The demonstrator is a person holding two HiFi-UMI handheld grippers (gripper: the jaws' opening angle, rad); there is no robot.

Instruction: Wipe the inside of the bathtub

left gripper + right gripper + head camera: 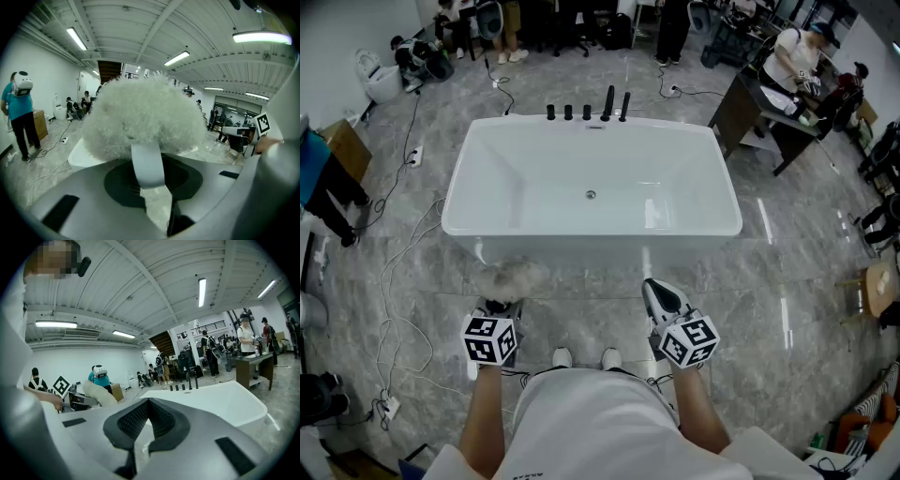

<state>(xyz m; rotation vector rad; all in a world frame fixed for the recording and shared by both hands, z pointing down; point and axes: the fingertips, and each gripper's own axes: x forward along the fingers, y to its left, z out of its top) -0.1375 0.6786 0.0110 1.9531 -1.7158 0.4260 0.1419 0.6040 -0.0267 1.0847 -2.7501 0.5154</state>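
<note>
jaws on your left gripper (500, 302) were squeezed tight on the flat white handle (148, 165) of a round fluffy white wiping pad (512, 277). in the left gripper view the pad (140, 117) puffed out just past the gripper (152, 192) and hid most of what lay ahead. you held it low, on the near side of the big white box-shaped bathtub (581, 226), above the shiny grey stone floor (787, 281). the pad was not inside the tub and did not touch it.

your right gripper (660, 290) was out beside the left one, also on the near side of the tub. its jaws were pressed together with nothing between them, as the right gripper view (145, 427) showed.

the tub sat on the floor right in front of you, with its long side toward you. a small round drain (591, 195) sat in the middle of its bottom. a row of black tap parts (587, 111) stood up along its far rim. your white shoes (582, 358) were close to the tub.
</note>
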